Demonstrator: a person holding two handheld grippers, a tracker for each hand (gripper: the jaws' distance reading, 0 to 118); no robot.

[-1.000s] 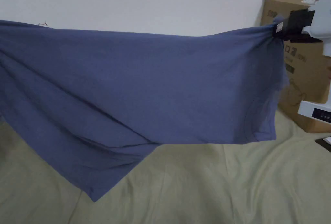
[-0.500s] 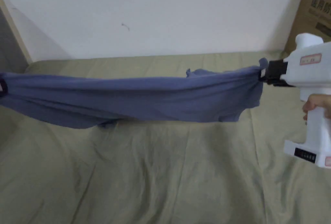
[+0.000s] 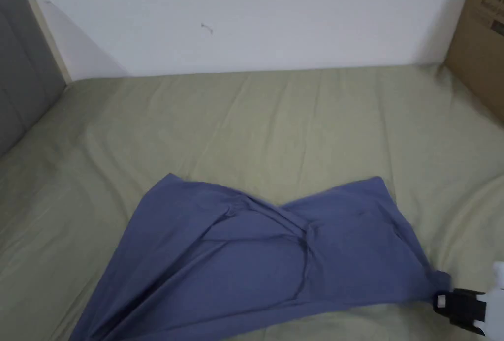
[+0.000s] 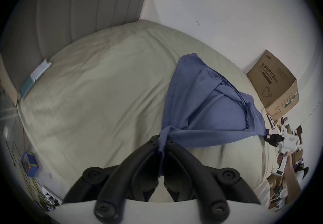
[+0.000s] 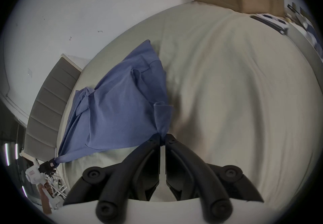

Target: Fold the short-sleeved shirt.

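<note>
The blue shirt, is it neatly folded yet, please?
Not yet: the shirt lies spread, creased, on the bed, corners pinched by left gripper and right gripper.

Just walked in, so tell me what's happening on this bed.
A person is laying a blue shirt out on the bed to fold it. The left claw and the right claw are each shut on a corner of the near edge. The far part lies on the sheet, creased across the middle. No fold is made yet.

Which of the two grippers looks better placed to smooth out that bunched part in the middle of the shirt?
Neither clearly, maybe the right gripper. Both it and the left gripper pinch a near corner of the shirt.
</note>
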